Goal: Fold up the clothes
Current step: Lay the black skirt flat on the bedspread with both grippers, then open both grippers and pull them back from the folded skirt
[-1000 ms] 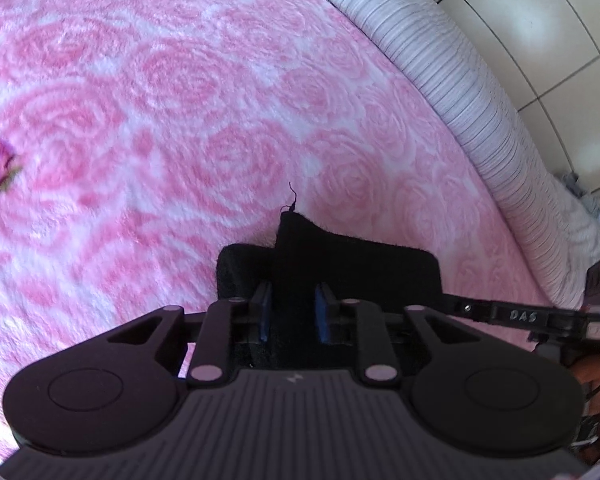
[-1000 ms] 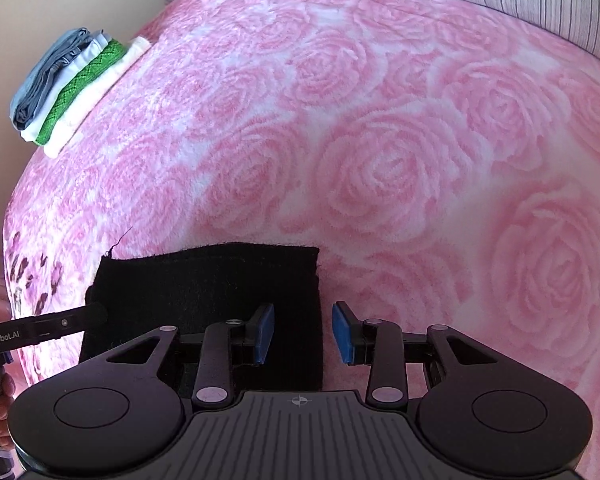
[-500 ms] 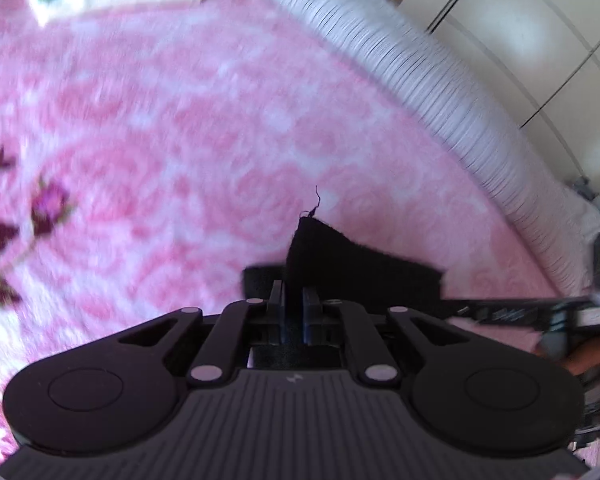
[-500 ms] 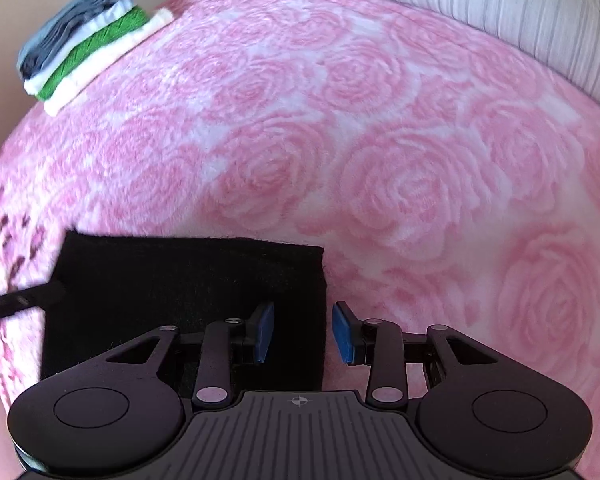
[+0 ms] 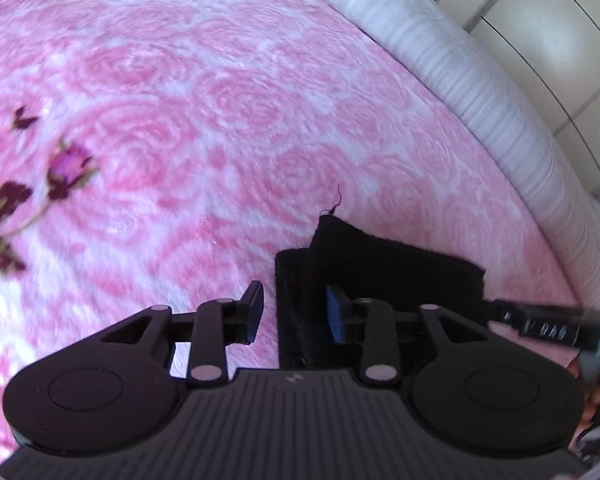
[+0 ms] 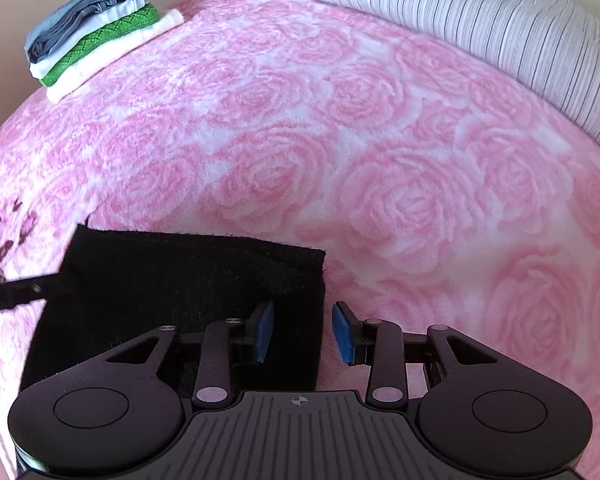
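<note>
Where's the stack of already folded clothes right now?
In the right wrist view, the folded stack of grey, white and green clothes sits upper left, at the pink rose blanket's far corner, well beyond the black cloth.

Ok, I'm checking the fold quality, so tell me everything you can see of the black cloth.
The black cloth looks like thick, fuzzy felt, folded into a flat rectangle on the pink rose blanket. One corner sticks up with a loose thread. The left gripper straddles its edge, jaws opening, pads off it. The right gripper, open, hovers over its other end.

A black cloth (image 6: pixel 188 280), folded into a flat rectangle, lies on the pink rose-patterned blanket (image 6: pixel 340 152), one corner sticking up.
</note>
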